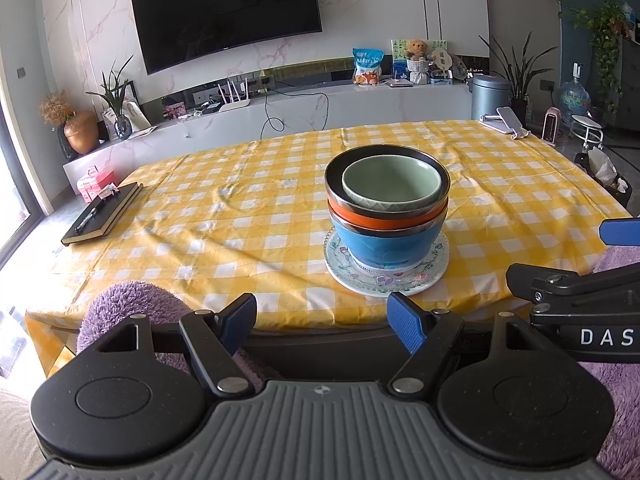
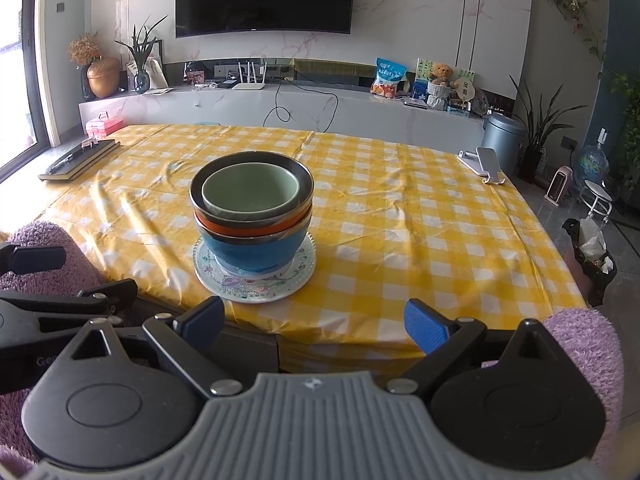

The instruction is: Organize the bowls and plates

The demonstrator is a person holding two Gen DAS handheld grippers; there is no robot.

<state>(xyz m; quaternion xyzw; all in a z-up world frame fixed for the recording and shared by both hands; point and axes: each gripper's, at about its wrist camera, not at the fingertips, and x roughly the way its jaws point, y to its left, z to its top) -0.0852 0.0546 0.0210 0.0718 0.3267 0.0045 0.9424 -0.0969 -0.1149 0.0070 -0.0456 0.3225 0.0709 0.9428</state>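
A stack stands near the table's front edge: a green bowl (image 1: 392, 184) nested in an orange bowl (image 1: 384, 220), nested in a blue bowl (image 1: 380, 244), on a small white plate over a clear glass flowered plate (image 1: 384, 278). The stack also shows in the right wrist view, with the green bowl (image 2: 250, 192), the blue bowl (image 2: 252, 250) and the glass plate (image 2: 256, 284). My left gripper (image 1: 322, 320) is open and empty, just short of the table edge. My right gripper (image 2: 314, 322) is open and empty, right of the stack. The right gripper's body (image 1: 580, 292) shows at the left view's right side.
The table has a yellow checked cloth (image 1: 240, 216). A black notebook with a pen (image 1: 104, 214) lies at the far left. A phone on a stand (image 2: 486, 164) sits at the far right corner. Purple fuzzy chair cushions (image 2: 588, 344) flank the front edge.
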